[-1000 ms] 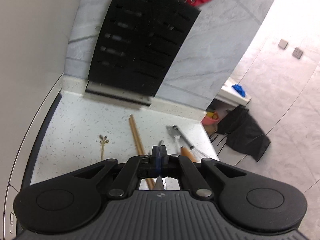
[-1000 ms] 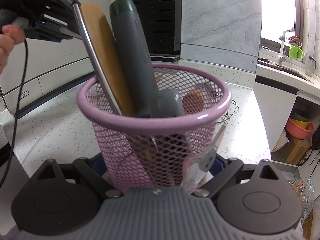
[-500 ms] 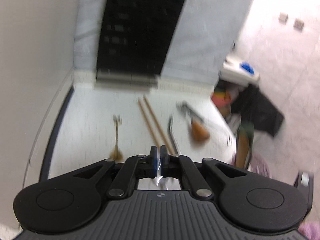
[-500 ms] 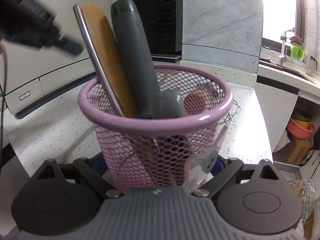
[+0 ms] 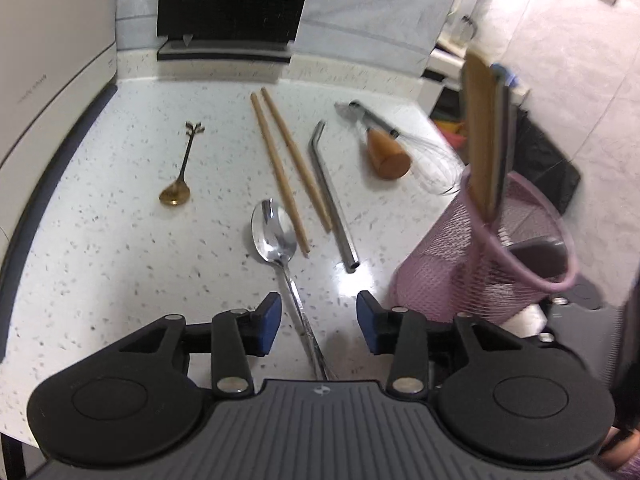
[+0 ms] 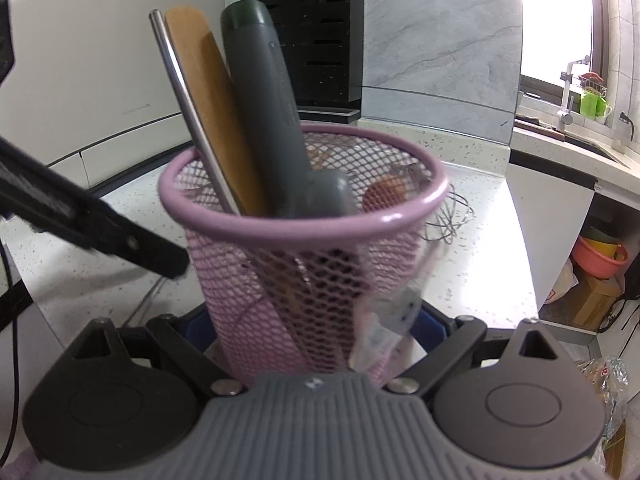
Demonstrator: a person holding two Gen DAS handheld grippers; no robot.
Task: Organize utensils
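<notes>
Speckled white countertop (image 5: 100,248) runs back to a grey marbled wall, where a black slotted rack (image 5: 232,4) stands beside a white appliance (image 5: 52,40). Laid out on the counter are a small gold spoon (image 5: 178,184), a pair of wooden chopsticks (image 5: 286,168), a bent metal straw (image 5: 332,196), a wire whisk (image 5: 404,148) with a wooden handle, and a silver spoon (image 5: 276,232) nearest the camera.

The left gripper (image 5: 318,322) points down at the counter with its jaws opening; the silver spoon's handle passes between the blue pads (image 5: 270,320), which stand clear of it on both sides, so the spoon lies free on the surface.

The right gripper (image 6: 316,332) is clamped around the lower wall of a pink mesh cup (image 6: 304,216), its pads pressed against either side. The cup stands at the right end of the counter, just beside the whisk. Inside it lean a metal straw (image 6: 188,112), a flat wooden utensil (image 6: 216,120) and a thick grey handle (image 6: 268,108) with a dark green tip. A pale tag hangs at the cup's front, too blurred to read.
</notes>
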